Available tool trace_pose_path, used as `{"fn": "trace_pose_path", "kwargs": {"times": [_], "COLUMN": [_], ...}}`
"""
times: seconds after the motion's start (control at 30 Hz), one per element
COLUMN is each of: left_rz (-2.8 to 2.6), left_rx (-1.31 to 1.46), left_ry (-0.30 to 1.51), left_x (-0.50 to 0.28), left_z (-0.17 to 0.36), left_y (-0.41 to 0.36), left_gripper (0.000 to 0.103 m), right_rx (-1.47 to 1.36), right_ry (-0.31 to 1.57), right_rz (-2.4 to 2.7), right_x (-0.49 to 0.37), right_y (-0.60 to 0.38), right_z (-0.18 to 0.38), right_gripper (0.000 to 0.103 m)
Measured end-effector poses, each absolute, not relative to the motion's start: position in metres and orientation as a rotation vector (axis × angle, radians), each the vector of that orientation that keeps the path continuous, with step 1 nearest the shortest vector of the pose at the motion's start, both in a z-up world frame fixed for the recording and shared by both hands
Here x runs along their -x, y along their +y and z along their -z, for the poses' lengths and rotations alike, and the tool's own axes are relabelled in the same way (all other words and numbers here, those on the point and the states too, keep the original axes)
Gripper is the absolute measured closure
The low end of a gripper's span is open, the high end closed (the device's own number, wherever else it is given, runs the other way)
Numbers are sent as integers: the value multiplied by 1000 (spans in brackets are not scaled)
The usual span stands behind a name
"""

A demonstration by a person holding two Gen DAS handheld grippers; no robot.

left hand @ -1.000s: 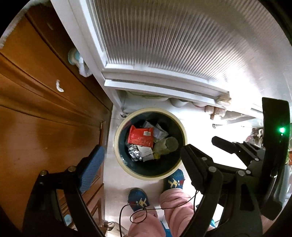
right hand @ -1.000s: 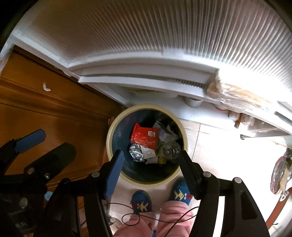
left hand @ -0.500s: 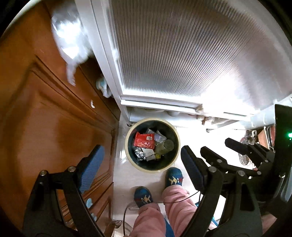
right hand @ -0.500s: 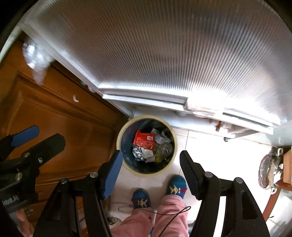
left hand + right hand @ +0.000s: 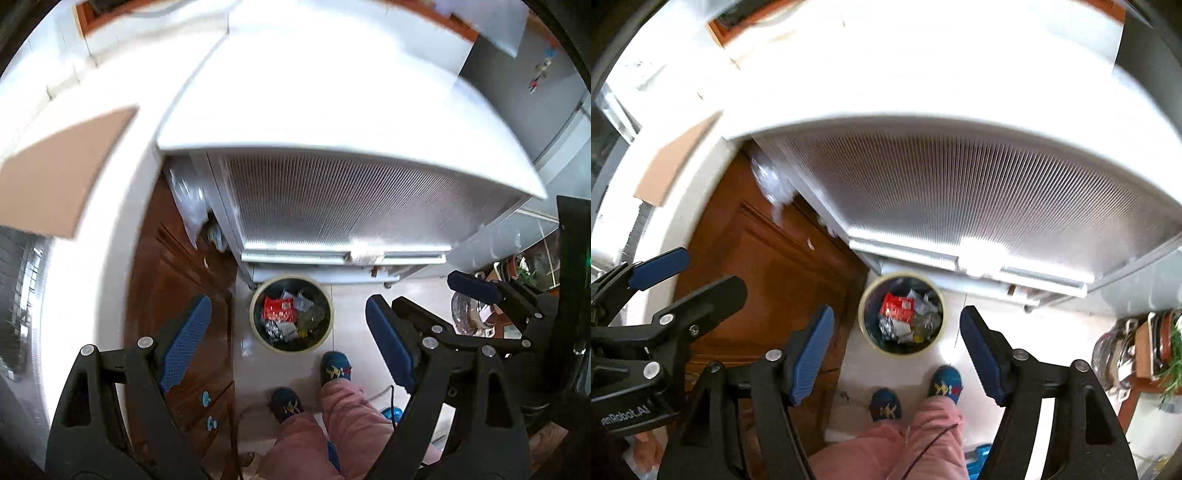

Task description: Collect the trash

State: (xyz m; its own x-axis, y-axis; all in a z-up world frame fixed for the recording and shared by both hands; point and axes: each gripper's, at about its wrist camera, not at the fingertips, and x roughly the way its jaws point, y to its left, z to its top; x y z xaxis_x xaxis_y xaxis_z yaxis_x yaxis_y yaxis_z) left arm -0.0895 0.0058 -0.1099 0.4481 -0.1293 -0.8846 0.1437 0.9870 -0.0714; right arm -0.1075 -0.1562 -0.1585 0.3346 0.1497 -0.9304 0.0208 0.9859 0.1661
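A round cream-rimmed trash bin (image 5: 258, 334) stands on the floor far below, also in the right wrist view (image 5: 863, 325). It holds a red packet (image 5: 277, 309), crumpled foil (image 5: 272, 328), white wrappers and a clear bottle (image 5: 312, 317). My left gripper (image 5: 286, 345) is open and empty, high above the bin. My right gripper (image 5: 897, 350) is open and empty, also high above it. Each gripper shows in the other's view: the right one (image 5: 436, 301) and the left one (image 5: 698, 275).
A brown wooden cabinet (image 5: 173, 295) with drawers stands left of the bin. A white appliance with a ribbed front (image 5: 332, 206) stands behind it under a bright white top (image 5: 314, 92). The person's feet in blue slippers (image 5: 334, 367) stand by the bin. Clutter sits at the right (image 5: 1137, 350).
Both grippers have risen well above the bin, which looks much smaller now. The countertop and the appliance's top have come into view. Both jaws stay open.
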Motion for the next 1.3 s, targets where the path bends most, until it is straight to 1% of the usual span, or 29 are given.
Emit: {"fn": "trace_pose_path", "kwargs": {"times": [0.1, 0.33, 0.4, 0.6, 0.77, 0.97, 1.13, 1.3], "left_rz": [169, 167, 154, 125, 112, 95, 88, 78], "left_rx": [-10, 21, 18, 18, 21, 31, 40, 39], "left_ry": [1045, 978, 948, 886, 850, 827, 821, 826], "left_x": [96, 110, 114, 123, 132, 135, 132, 123], "left_z": [70, 2, -15, -49, -71, -82, -83, -80], "left_y": [7, 10, 10, 10, 7, 7, 8, 8], "left_gripper": [19, 19, 19, 19, 19, 19, 19, 19], "right_rx": [-160, -152, -140, -145, -158, -152, -133, -132], "right_ry": [1180, 1083, 1053, 990, 940, 887, 858, 851], "right_rz": [-78, -58, -53, -31, -15, -7, 2, 10], "right_x": [110, 119, 123, 129, 133, 138, 137, 130], "right_y": [-156, -161, -163, -176, -184, -193, -193, -192], "right_z": [116, 32, 8, -39, -65, -92, -101, -99], "right_gripper": [26, 25, 25, 22, 22, 22, 22, 22]}}
